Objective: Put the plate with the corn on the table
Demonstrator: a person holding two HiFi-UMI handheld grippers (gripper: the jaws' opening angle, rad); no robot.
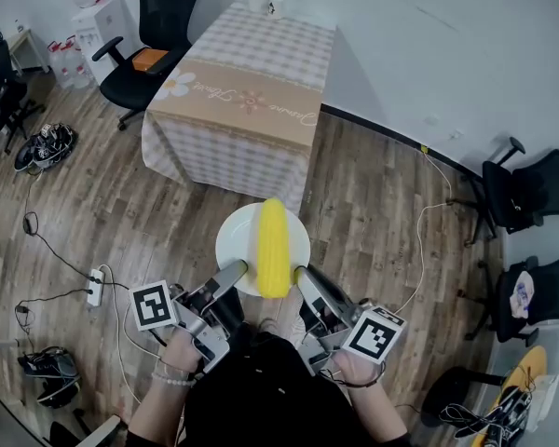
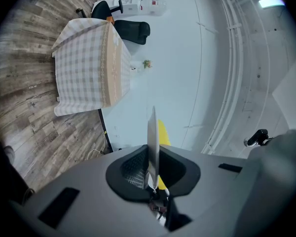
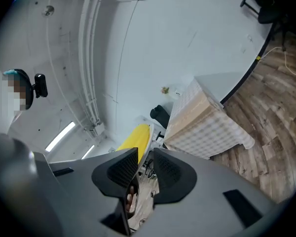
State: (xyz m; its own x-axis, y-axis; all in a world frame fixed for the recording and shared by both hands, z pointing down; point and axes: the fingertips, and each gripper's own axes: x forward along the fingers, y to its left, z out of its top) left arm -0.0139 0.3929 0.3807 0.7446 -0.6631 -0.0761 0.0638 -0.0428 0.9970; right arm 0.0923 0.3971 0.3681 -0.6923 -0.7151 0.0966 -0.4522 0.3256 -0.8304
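Head view: a white plate (image 1: 235, 236) with a yellow corn cob (image 1: 273, 248) lying across it hangs above the wooden floor (image 1: 373, 203), between the two grippers and just short of the near edge of the checked-cloth counter (image 1: 252, 73). The left gripper (image 1: 242, 268) is clamped on the plate's left rim, which stands edge-on between its pads in the left gripper view. The right gripper (image 1: 298, 272) has its jaws narrowly apart around the opposite rim, which lies against one pad with a gap to the other.
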